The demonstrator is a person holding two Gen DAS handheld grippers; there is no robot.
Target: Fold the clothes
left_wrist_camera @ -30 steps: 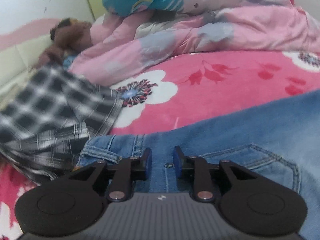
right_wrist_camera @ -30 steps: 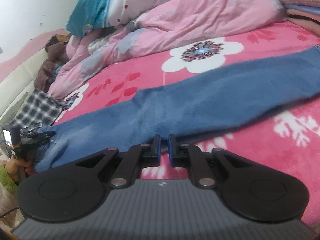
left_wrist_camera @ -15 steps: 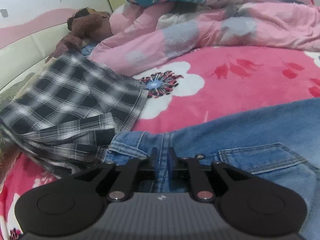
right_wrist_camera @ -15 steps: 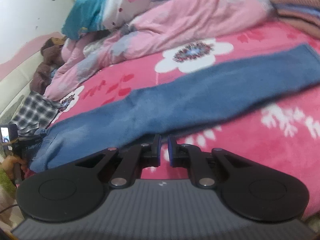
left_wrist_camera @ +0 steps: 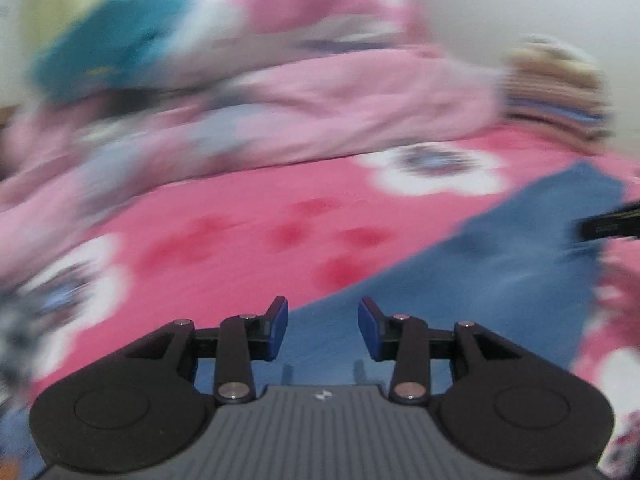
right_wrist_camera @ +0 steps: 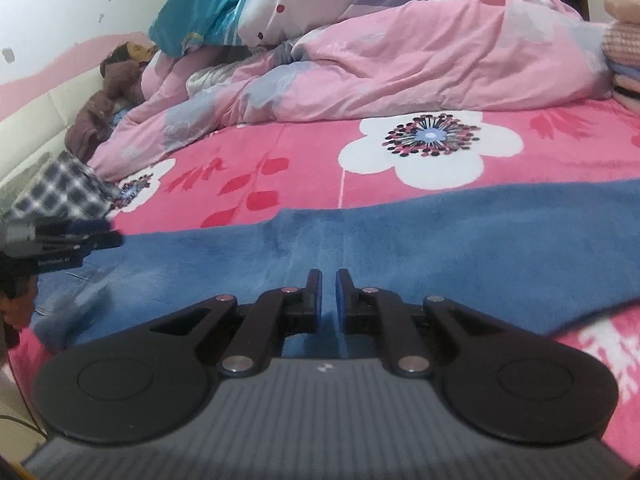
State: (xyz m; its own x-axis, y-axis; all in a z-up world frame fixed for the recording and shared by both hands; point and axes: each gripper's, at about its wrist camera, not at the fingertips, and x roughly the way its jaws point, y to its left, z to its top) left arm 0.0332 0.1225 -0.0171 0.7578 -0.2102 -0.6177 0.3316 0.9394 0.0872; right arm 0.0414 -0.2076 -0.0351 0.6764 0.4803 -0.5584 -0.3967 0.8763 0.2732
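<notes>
In the right wrist view, the left gripper [right_wrist_camera: 100,236] at the left edge hovers over the jeans [right_wrist_camera: 400,236], jaws opening, nothing between them. The jeans lie lengthwise across the bed [right_wrist_camera: 312,160], apparently halved; cross-folds remain. Bottom centre, the right gripper [right_wrist_camera: 328,294] has its jaws nearly closed, empty.

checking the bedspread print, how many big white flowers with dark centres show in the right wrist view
2. One large white flower lies on the pink bedspread right of centre; a smaller-looking one sits far left beside the plaid garment. The jeans may hide others.
</notes>
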